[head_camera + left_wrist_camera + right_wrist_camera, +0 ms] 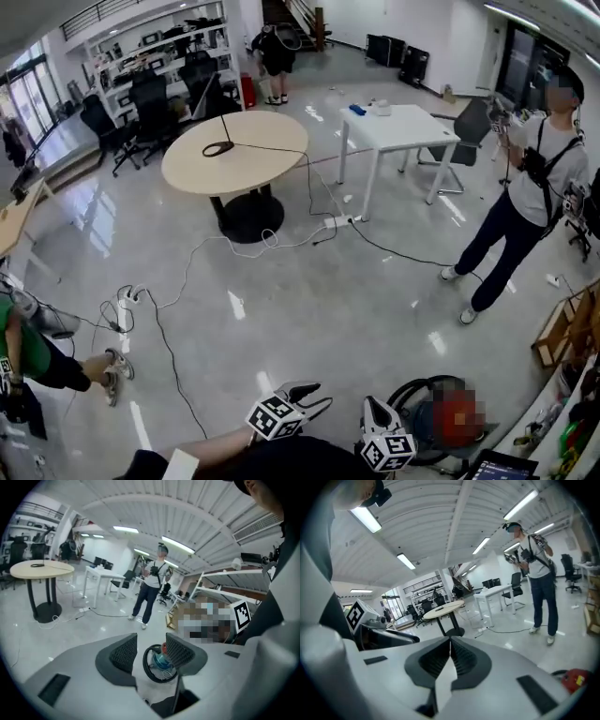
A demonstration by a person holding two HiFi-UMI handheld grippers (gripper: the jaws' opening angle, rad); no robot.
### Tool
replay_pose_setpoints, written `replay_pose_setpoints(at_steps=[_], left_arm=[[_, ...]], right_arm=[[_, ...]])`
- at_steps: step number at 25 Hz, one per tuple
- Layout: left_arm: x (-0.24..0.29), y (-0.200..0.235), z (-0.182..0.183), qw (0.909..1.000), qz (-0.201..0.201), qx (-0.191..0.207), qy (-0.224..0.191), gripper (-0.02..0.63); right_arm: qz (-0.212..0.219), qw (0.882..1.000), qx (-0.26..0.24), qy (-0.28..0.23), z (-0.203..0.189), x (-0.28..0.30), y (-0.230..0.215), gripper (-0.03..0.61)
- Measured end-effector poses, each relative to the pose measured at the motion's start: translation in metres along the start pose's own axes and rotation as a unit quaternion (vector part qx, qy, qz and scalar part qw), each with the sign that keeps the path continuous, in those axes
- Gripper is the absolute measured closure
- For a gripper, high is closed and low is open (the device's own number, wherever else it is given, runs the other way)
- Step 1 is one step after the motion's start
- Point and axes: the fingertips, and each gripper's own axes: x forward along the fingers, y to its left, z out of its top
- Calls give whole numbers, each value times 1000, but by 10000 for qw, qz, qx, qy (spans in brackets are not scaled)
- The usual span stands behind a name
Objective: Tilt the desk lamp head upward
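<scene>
Desk lamp (218, 147) sits on round table (199, 174), well apart from both tongs across floor (309, 309) — left tongs (314, 396) apart, empty; right tongs (372, 405) pressed together, empty.

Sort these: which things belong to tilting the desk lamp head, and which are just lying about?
Job: thin black desk lamp, round beige wooden table beneath it, left gripper, right gripper.
Lying about: white rectangular table, white power strip, black office chairs.
</scene>
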Motion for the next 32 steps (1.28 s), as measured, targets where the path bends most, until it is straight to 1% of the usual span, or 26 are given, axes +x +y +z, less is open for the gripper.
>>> replay_pose_setpoints(at_steps=[2,5,9,12,17,20,23,25,27,29,32], left_arm=[[-23,31,7,9994,177,-140,-247,414],[-51,76,10,9972,359,-356,-546,414],[-86,133,8,9935,604,-622,-731,414],[-112,173,9,9886,861,-842,-909,414],[-133,216,1,9795,1086,-1314,-1072,414],[-136,237,1,9766,1186,-1420,-1094,414],[-143,267,5,9713,1449,-1503,-1142,414],[-150,290,13,9636,1726,-1646,-1204,414],[-158,313,29,9552,2022,-1734,-1291,414],[-162,331,53,9485,2266,-1694,-1424,414],[-164,356,90,9406,2507,-1603,-1635,414]], right_arm=[[207,9995,-240,80,9,30,28,574],[441,9975,-500,234,12,73,62,574],[685,9939,-753,429,19,126,106,574],[845,9902,-947,590,24,158,134,574],[1090,9837,-1136,864,26,201,159,574],[1275,9796,-1134,1062,21,233,169,574],[1596,9715,-1236,1238,17,270,180,574],[1901,9652,-1284,1258,27,296,191,574],[2193,9594,-1280,1228,46,325,198,574],[2423,9541,-1305,1180,67,352,201,574],[2727,9453,-1450,1048,95,385,206,574]])
